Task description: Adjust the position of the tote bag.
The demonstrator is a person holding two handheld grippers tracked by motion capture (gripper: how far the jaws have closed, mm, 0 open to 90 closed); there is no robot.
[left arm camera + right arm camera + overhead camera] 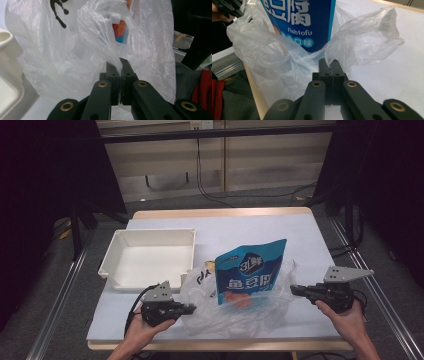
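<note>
Table: pale blue-white top (250,227) with a wooden edge, seen from above, with a person's forearms coming in from the bottom.
Plastic bag (235,307): thin, clear and crumpled, lying near the front edge of the table between the two grippers, its mouth held open from both sides.
Packet (248,272): blue snack pouch with white lettering, standing upright and leaning slightly, its lower part inside the bag and its top rising above the plastic. The right gripper view (299,22) shows the word "Fishtofu" printed on it.
Left gripper (189,308): held in the person's left hand (145,330) at the bag's left side. In the left gripper view its jaws are pressed together with a pinch of the bag's plastic (100,50) caught between the tips (120,65).
Right gripper (295,290): held in the right hand (345,317) at the bag's right side. In the right gripper view its jaws are likewise closed on a fold of the plastic (362,37), at the tips (329,64).
Tray (150,257): shallow white box, to the left of and behind the bag, just beside it.
Black print (58,10): a dark mark on the bag's upper left in the left gripper view; too partial to read.
</note>
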